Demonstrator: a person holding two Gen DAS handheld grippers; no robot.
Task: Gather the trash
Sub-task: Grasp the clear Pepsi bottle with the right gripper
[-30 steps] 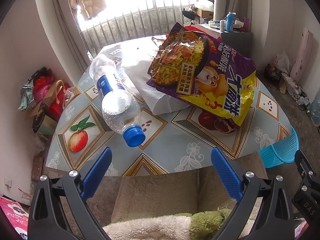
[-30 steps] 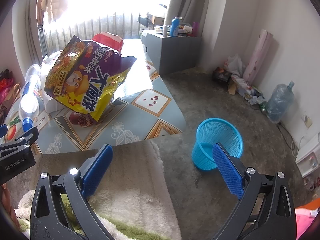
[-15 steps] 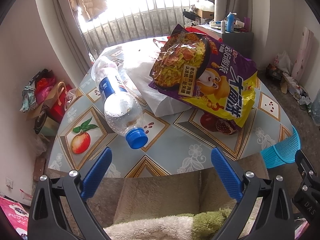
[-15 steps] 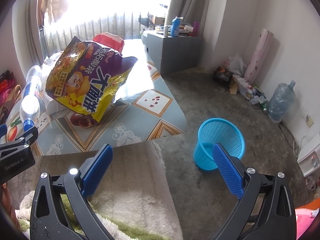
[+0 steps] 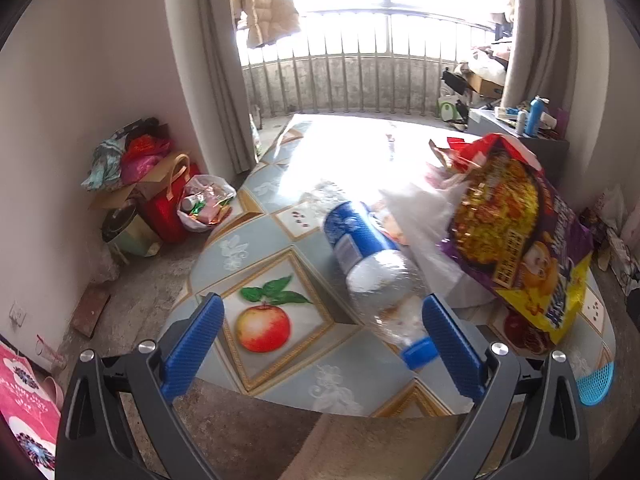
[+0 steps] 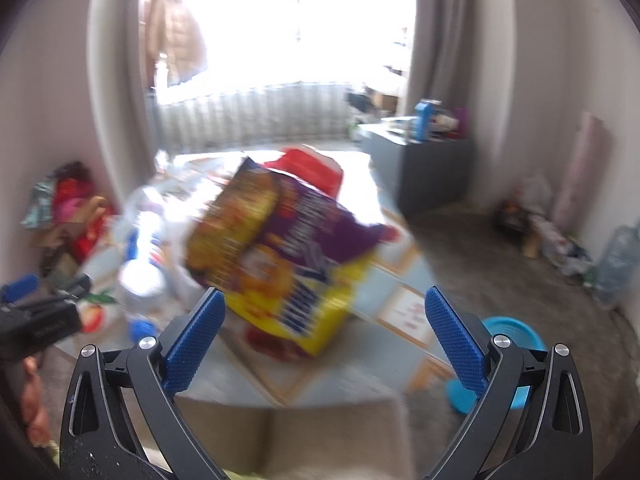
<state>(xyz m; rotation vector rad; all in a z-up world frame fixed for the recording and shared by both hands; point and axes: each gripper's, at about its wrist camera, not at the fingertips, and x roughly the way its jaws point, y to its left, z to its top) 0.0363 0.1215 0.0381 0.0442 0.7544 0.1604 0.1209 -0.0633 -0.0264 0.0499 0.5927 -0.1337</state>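
An empty clear plastic bottle (image 5: pixel 372 264) with a blue label and blue cap lies on the patterned table (image 5: pixel 280 264), cap toward me. Beside it a purple-and-yellow snack bag (image 5: pixel 520 240) leans over a white plastic bag (image 5: pixel 424 220). My left gripper (image 5: pixel 326 344) is open at the table's near edge, its right finger close to the bottle cap. My right gripper (image 6: pixel 326 338) is open too, facing the snack bag (image 6: pixel 288 264) in a blurred view. The blue mesh trash basket (image 6: pixel 508 360) stands on the floor at the right, partly behind the right finger.
A pile of bags and boxes (image 5: pixel 148 196) sits against the left wall. A grey cabinet (image 6: pixel 420 164) with bottles stands at the back right. A large water jug (image 6: pixel 618 264) is by the right wall. A fuzzy beige cushion (image 6: pixel 304 436) lies below the grippers.
Both grippers swung left and moved closer to the table. The bottle now lies near the left gripper's right finger, and the snack bag is centred ahead of the right gripper. Both stay open.
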